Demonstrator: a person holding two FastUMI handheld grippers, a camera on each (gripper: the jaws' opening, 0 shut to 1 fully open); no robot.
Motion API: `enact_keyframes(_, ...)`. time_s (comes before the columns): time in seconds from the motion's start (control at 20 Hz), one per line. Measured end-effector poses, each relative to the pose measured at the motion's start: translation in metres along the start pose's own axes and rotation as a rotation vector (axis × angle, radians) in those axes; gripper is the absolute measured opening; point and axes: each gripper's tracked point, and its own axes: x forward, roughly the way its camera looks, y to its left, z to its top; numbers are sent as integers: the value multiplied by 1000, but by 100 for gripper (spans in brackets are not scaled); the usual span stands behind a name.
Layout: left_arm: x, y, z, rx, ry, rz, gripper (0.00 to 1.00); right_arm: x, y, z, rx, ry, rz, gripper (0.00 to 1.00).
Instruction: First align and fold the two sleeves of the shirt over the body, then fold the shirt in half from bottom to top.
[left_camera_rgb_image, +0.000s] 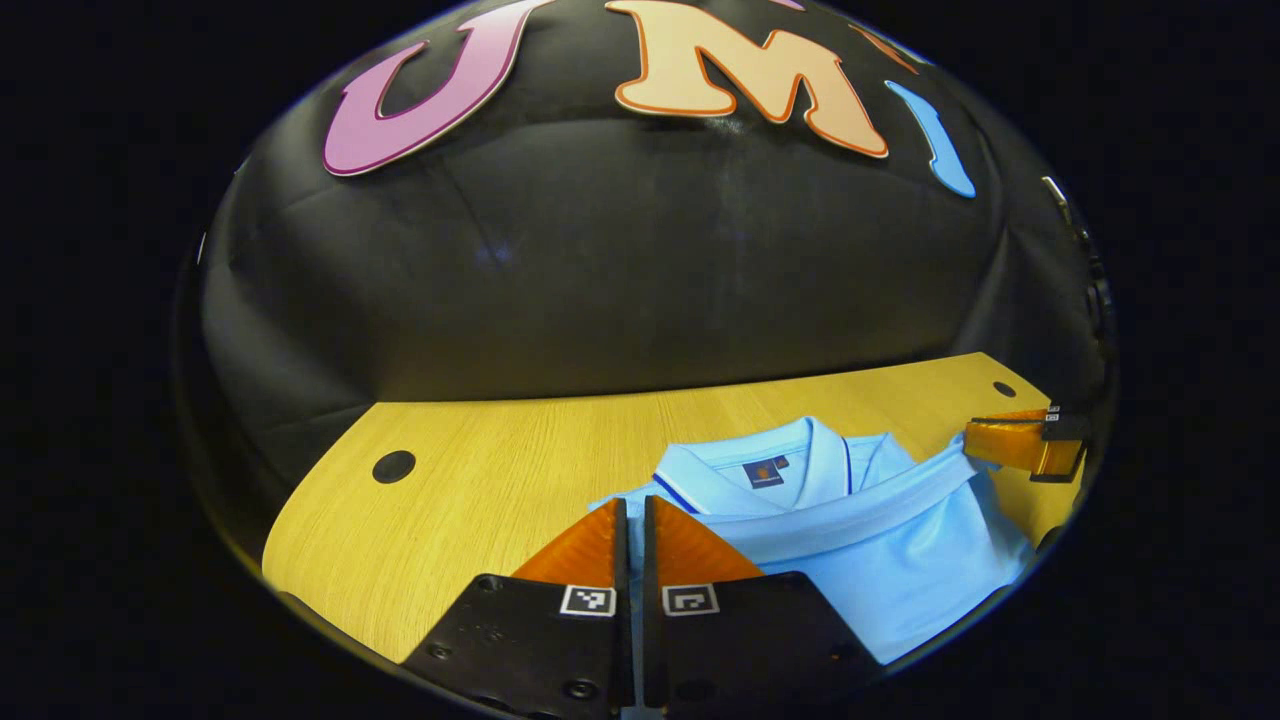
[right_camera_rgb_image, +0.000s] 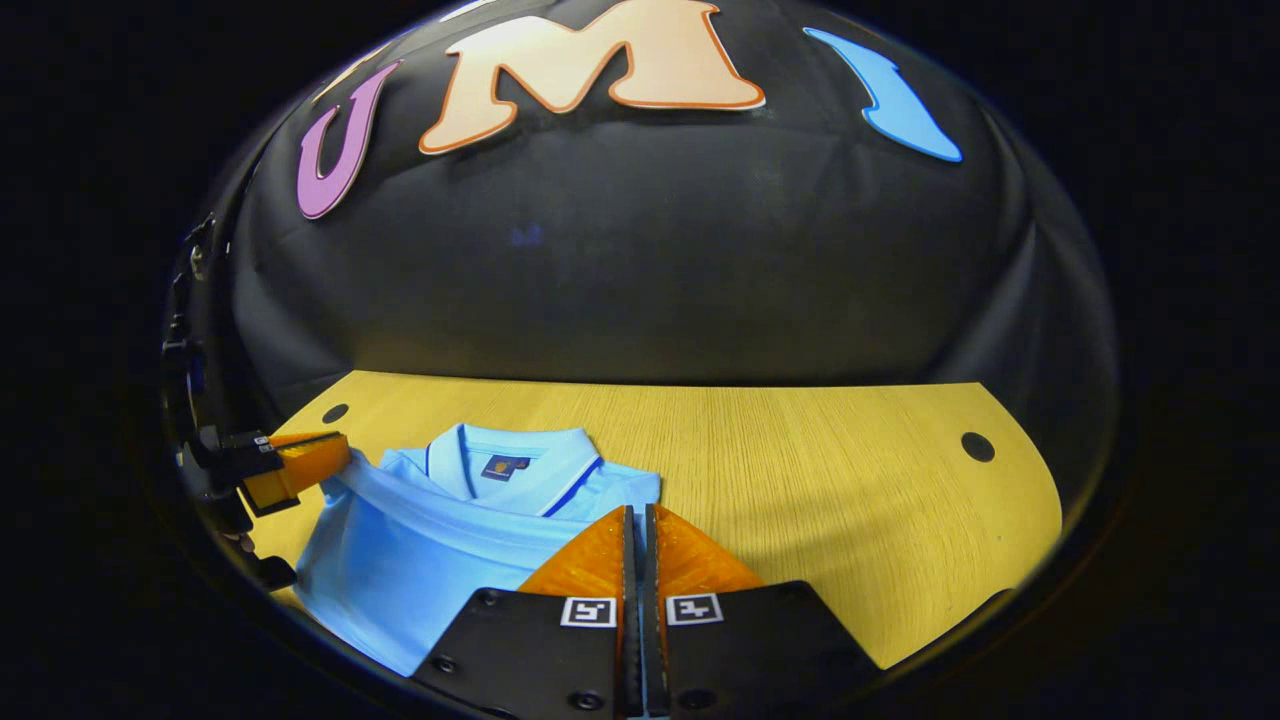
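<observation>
A light blue polo shirt (left_camera_rgb_image: 880, 560) lies on the wooden table (left_camera_rgb_image: 480, 480), collar (left_camera_rgb_image: 760, 460) toward the far wall. A hem band runs across the body just below the collar. My left gripper (left_camera_rgb_image: 634, 505) is shut on the shirt's left edge, with a sliver of blue cloth between its fingers. My right gripper (left_camera_rgb_image: 975, 445) pinches the other end of the band. In the right gripper view, the right gripper (right_camera_rgb_image: 636, 512) is shut at the shirt's (right_camera_rgb_image: 420, 560) right edge near the collar (right_camera_rgb_image: 510, 465), and the left gripper (right_camera_rgb_image: 340, 455) grips the far left corner.
Bare wood stretches left of the shirt in the left gripper view and right of it on the table (right_camera_rgb_image: 820, 480) in the right gripper view. Round dark holes (left_camera_rgb_image: 393, 466) (right_camera_rgb_image: 977, 446) sit near the table's far corners. The black cloth wall rises behind.
</observation>
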Motion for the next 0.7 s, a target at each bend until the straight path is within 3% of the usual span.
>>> enact_keyframes(0.1, -2, -2, -2, -8, 11, 5, 12, -2, 3, -3, 16, 12, 23, 11)
enact_keyframes(0.2, -9, -4, -6, -19, 31, -4, 39, -9, 6, 1, 16, 4, 43, 18)
enact_keyframes(0.35, -19, 0, -8, -57, 35, 10, 80, -23, 3, 10, -23, -32, 47, 74)
enact_keyframes(0.4, -26, 2, -6, -63, 32, 16, 99, -30, 4, 13, -32, -50, 48, 82)
enact_keyframes(0.45, -34, 5, -5, -64, 29, 21, 100, -36, 5, 16, -35, -67, 55, 99)
enact_keyframes(0.7, -80, 1, -2, -99, 10, -4, 99, -74, 7, 16, -37, -128, 77, 100)
